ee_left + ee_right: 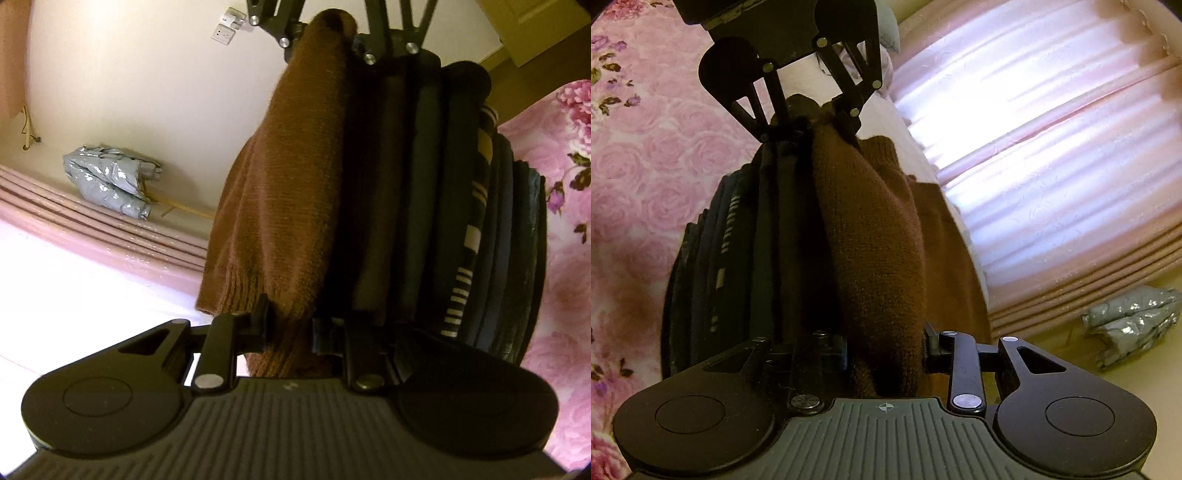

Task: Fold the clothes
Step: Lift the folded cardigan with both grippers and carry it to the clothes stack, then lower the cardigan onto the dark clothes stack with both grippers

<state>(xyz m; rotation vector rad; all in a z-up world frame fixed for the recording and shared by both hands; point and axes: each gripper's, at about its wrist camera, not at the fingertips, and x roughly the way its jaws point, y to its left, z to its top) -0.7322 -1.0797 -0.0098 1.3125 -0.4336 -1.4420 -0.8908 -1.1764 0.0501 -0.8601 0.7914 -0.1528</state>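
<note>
Both tongs face each other along one bundle. The left tongs (288, 332) are clenched on the near end of the brown sweater (280, 206), and the right tongs (886, 347) grip its other end the same way; each shows at the far end of the other's view. The sweater sits on a stack of folded clothes (480, 240), dark blue and striped layers pressed flat beneath it, resting on the flowered pink bedspread (561, 258). Its long axis runs straight from one pair of tongs to the other, and it lies along the stack's length, on the side toward the pink curtain (1052, 147).

To do this well, I'd judge both ends should stay level and evenly taut, so the thick knit doesn't sag or slide off the stack's edge.

A crumpled silver bag (110, 181) lies by the wall.
</note>
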